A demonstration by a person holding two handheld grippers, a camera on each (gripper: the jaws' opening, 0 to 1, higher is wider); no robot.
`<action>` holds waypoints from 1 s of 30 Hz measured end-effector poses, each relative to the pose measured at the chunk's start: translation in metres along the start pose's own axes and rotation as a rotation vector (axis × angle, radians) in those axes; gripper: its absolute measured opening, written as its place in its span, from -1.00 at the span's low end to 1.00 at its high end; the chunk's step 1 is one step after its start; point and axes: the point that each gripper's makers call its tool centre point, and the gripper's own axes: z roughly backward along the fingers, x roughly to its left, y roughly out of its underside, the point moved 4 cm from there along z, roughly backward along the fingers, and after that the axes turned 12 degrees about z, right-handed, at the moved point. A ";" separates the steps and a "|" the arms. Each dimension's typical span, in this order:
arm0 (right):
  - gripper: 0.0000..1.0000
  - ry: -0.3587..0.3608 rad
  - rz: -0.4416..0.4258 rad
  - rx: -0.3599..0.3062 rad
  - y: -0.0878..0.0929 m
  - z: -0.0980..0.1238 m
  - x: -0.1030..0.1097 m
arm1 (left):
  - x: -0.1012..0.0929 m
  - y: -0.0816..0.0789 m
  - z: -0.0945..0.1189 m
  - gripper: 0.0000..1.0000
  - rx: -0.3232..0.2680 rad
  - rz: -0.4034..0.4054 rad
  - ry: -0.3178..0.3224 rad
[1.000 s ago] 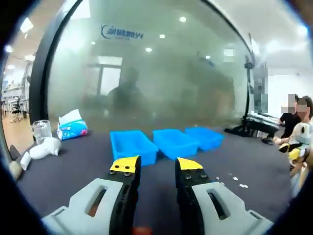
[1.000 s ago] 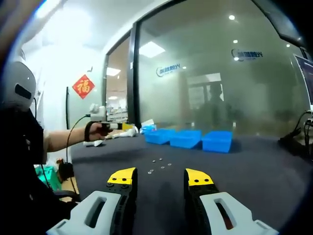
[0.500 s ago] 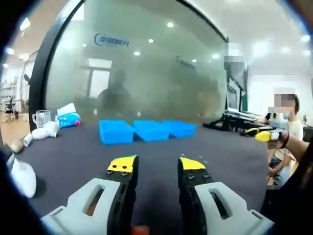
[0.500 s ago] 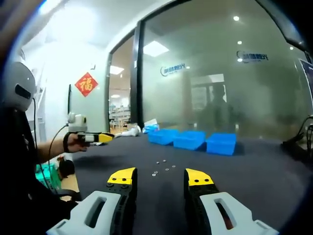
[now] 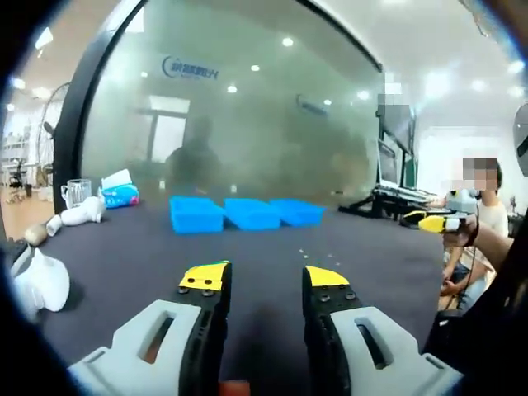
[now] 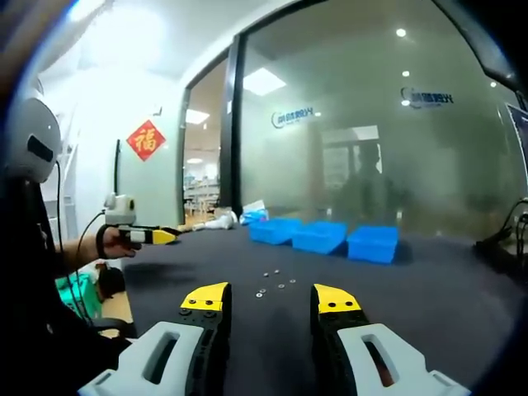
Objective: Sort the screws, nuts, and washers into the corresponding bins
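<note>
Three blue bins (image 5: pixel 245 214) stand in a row at the far side of the dark table (image 5: pixel 124 256); the right gripper view has the same bins (image 6: pixel 323 238) ahead. Small metal parts (image 6: pixel 274 283) lie scattered on the table before my right gripper (image 6: pixel 270 299), which is open and holds nothing. My left gripper (image 5: pixel 265 277) is open and holds nothing; a few tiny parts (image 5: pixel 318 254) lie beyond it. The left gripper (image 6: pixel 162 237) comes in from the left in the right gripper view, held in a hand. The right gripper (image 5: pixel 429 221) appears at the right in the left gripper view.
A glass mug (image 5: pixel 75 193), a tissue pack (image 5: pixel 120 194) and white objects (image 5: pixel 41 280) sit on the table's left side. A glass wall (image 5: pixel 247 124) stands behind the bins. A seated person (image 5: pixel 483 223) and monitors (image 5: pixel 394 169) are at the right.
Both views have shifted slightly with the hands. In the right gripper view the left gripper has dropped lower and moved a little left. Both grippers stay open.
</note>
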 end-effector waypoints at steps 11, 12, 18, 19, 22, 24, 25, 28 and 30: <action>-0.30 0.009 -0.001 0.001 0.004 0.004 -0.004 | -0.006 0.005 0.008 -0.29 0.027 -0.007 0.006; -0.30 0.008 -0.001 0.003 0.005 0.004 -0.004 | -0.007 0.006 0.008 -0.29 0.031 -0.005 0.008; -0.29 0.005 -0.007 0.014 0.010 0.004 -0.005 | -0.011 0.009 0.007 -0.27 0.060 -0.024 0.021; -0.29 0.003 -0.006 0.016 0.011 0.004 -0.005 | -0.012 0.009 0.007 -0.25 0.062 -0.025 0.023; -0.28 -0.001 -0.012 0.021 0.014 0.004 -0.005 | -0.013 0.011 0.007 -0.22 0.078 -0.028 0.028; -0.28 -0.002 -0.009 0.030 0.016 0.004 -0.004 | -0.016 0.014 0.005 -0.20 0.108 -0.045 0.042; -0.28 -0.002 -0.008 0.032 0.017 0.004 -0.004 | -0.016 0.014 0.004 -0.20 0.119 -0.054 0.045; -0.28 -0.001 -0.011 0.032 0.018 0.005 -0.003 | -0.016 0.012 -0.001 -0.20 0.135 -0.061 0.056; -0.28 0.001 -0.012 0.033 0.018 0.006 -0.003 | -0.018 0.016 -0.005 -0.20 0.178 -0.039 0.081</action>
